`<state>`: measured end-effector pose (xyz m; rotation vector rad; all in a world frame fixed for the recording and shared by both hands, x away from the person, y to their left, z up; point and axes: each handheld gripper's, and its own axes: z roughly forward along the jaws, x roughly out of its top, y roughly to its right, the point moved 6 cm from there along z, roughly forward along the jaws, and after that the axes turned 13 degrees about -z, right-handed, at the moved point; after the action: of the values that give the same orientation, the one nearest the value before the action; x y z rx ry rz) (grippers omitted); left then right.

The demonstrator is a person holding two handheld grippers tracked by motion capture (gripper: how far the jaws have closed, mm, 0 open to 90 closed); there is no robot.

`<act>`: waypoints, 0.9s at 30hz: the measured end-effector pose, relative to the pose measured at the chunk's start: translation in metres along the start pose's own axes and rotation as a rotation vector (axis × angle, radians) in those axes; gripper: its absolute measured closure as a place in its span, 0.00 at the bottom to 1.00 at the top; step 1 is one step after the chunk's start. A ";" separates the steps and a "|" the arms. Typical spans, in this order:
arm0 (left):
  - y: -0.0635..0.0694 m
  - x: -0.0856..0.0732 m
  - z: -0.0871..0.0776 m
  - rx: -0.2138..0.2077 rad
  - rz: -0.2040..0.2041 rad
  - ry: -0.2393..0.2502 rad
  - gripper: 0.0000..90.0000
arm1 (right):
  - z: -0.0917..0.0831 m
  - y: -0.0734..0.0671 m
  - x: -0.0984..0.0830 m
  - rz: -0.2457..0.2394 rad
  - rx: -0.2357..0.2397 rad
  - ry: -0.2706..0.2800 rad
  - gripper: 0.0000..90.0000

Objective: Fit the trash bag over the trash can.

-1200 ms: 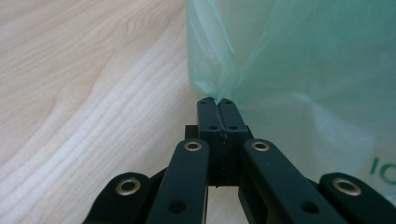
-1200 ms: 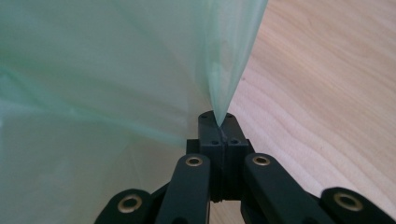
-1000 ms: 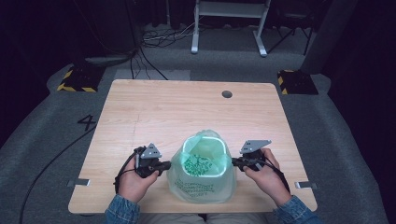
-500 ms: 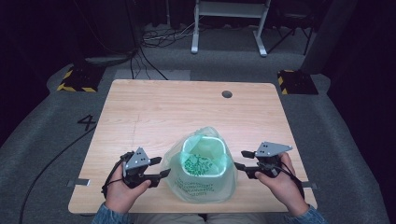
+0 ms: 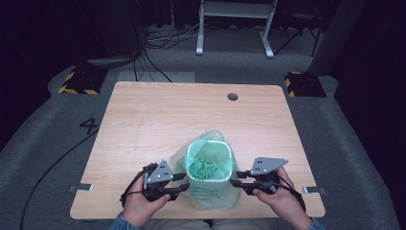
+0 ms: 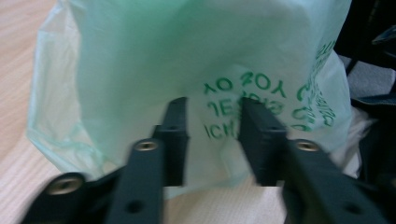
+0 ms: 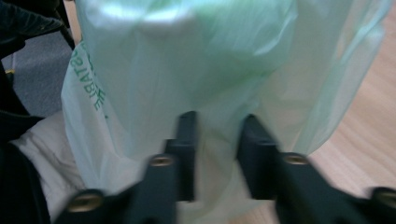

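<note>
A small pale bin (image 5: 210, 143) lined with a thin green printed bag (image 5: 210, 196) stands near the table's front edge, and the bag drapes down its outside. My left gripper (image 5: 181, 186) sits at the bag's left side, low down. Its jaws stand apart and have just been closing. In the left gripper view the bag (image 6: 140, 56) lies just past the left gripper (image 6: 212, 116), with no film pinched. My right gripper (image 5: 234, 181) mirrors it on the right, jaws apart and just closing. The bag (image 7: 187, 60) hangs beyond the right gripper (image 7: 219, 126).
The wooden table (image 5: 191, 115) has a cable hole (image 5: 232, 97) at the back right. Tape marks (image 5: 80, 187) flank its front corners. Black-and-yellow blocks (image 5: 76, 81) and a white stand (image 5: 234, 24) are on the floor behind.
Both hands left the bag's rim, drew outward and down toward the front edge, then came back in at the bag's lower sides. The jaws opened after the first frame.
</note>
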<state>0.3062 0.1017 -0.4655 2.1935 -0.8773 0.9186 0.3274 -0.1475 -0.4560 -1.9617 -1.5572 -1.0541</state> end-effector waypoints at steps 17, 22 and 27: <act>0.005 -0.010 -0.001 -0.037 -0.027 -0.068 0.50 | 0.017 -0.010 -0.029 0.013 0.018 -0.093 1.00; 0.019 -0.005 -0.002 -0.029 -0.019 -0.040 0.35 | 0.014 -0.015 -0.026 -0.005 -0.006 -0.086 1.00; 0.024 0.002 0.001 -0.011 -0.071 -0.018 0.41 | 0.010 -0.021 -0.016 -0.037 -0.017 -0.078 1.00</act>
<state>0.2896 0.0860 -0.4586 2.2117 -0.8051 0.8594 0.3093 -0.1443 -0.4776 -2.0150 -1.6370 -1.0202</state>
